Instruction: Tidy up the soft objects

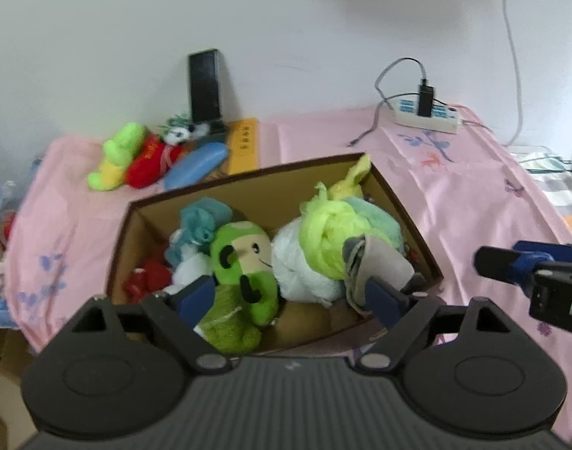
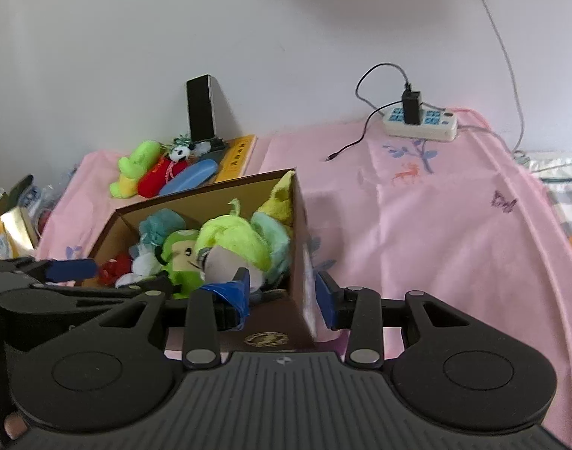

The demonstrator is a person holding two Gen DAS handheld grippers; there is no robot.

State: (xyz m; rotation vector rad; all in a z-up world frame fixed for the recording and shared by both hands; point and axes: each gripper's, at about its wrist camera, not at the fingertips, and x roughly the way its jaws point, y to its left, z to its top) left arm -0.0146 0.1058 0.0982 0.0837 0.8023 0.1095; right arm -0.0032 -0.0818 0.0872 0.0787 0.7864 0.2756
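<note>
My left gripper (image 1: 286, 296) hangs over the near end of the cardboard box (image 1: 248, 183) with its jaws spread wide; the green plush doll (image 1: 244, 262) lies between the fingers without being pinched, and the finger at 3 o'clock brushes a grey cloth (image 1: 379, 266) draped over the pile. My right gripper (image 2: 282, 296) straddles the box's near right corner, one blue pad inside against the contents and the other outside the wall (image 2: 299, 247); the jaws stand at a middling width, and I cannot tell whether they actually press the cardboard (the wall is smeared in the right wrist view). The box sits on the pink cloth (image 1: 454, 187) and is packed: a teal bundle (image 1: 203, 217) at 11 o'clock, a red item (image 1: 147, 281) at 9, a white fluffy wad (image 1: 304, 270) in the middle, a lime-yellow pouf (image 1: 323, 232) over a pale green one toward 2, and a yellow plush (image 1: 355, 176) poking over the far corner. Outside it, at 10 o'clock near the wall, a lime and yellow plush (image 1: 115, 157), a red plush (image 1: 151, 163) and a blue case (image 1: 196, 165) lie together.
</note>
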